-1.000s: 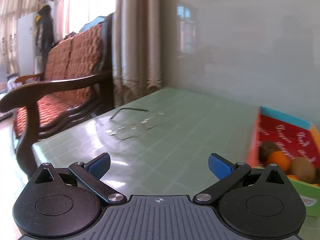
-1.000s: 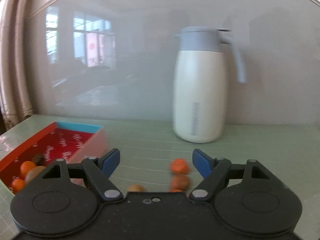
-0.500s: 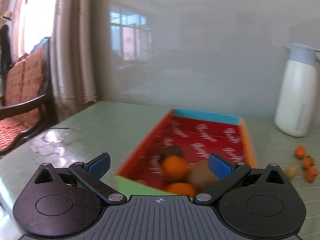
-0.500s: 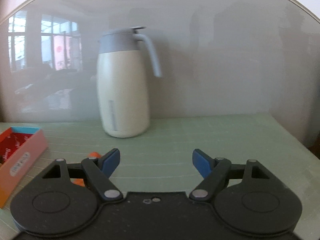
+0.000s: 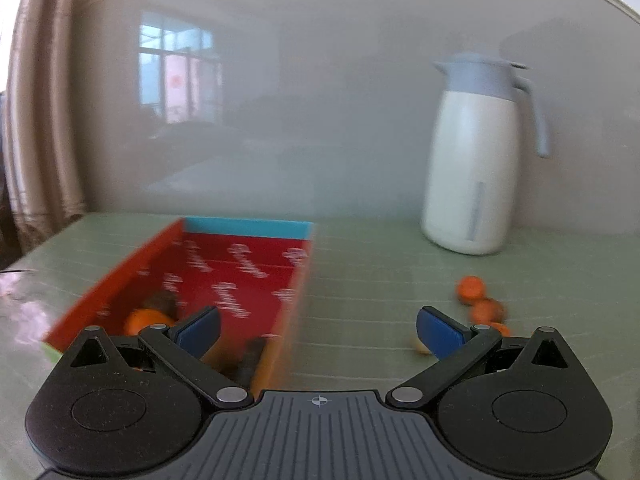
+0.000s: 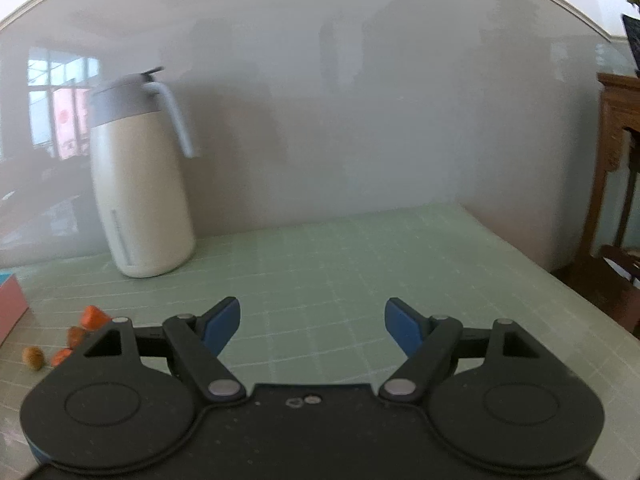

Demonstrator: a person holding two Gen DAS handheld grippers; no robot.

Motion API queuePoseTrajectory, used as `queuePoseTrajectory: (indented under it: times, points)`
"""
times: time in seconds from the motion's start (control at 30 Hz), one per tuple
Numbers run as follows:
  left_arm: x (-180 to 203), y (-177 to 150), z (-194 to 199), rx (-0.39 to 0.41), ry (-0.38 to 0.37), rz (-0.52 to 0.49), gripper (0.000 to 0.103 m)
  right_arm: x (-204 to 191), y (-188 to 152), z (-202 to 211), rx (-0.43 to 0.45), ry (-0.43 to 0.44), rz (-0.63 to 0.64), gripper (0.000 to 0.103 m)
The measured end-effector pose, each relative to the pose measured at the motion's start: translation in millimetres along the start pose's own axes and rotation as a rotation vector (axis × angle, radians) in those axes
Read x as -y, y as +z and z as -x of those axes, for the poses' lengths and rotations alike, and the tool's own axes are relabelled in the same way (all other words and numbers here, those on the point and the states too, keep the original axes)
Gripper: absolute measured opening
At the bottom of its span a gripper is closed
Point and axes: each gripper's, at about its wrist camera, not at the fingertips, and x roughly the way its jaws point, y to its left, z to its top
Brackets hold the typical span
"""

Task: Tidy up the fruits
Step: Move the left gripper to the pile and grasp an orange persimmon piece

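Note:
A shallow red box (image 5: 224,268) with a blue far wall lies on the green table; an orange (image 5: 146,318) and a dark fruit (image 5: 162,300) lie in its near end. A few small orange fruits (image 5: 472,288) and a pale brown one lie loose on the table to its right; they also show in the right wrist view (image 6: 94,316), with the pale one (image 6: 34,358) nearest. My left gripper (image 5: 318,330) is open and empty over the box's right wall. My right gripper (image 6: 312,324) is open and empty over bare table, right of the fruits.
A tall white jug (image 5: 472,160) with a grey lid stands at the back by the glossy wall; it also shows in the right wrist view (image 6: 140,184). The table's right edge (image 6: 560,276) borders dark wooden furniture (image 6: 616,160). Curtains (image 5: 36,120) hang at far left.
Both views have swung to the right. The left view went from chair and table corner to box and jug. In the right view the box has slid almost out at left.

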Motion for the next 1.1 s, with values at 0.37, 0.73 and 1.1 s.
queuePoseTrajectory:
  times: [0.37,0.73,1.1]
  points:
    - [78.9,-11.2,-17.8,-0.088,-0.139,-0.096,0.075,44.7,-5.9,-1.1,-0.013,-0.08,-0.076,0.08]
    - [111.1,-11.6,-39.8,-0.156,-0.168,-0.107,0.066,73.3,-12.7,-2.8,-0.023,-0.134,-0.119,0.08]
    - [139.2,-14.7,-50.4,-0.173,-0.172,-0.156,0.066,94.9,-18.5,-3.1,-0.041,-0.219,-0.143,0.08]
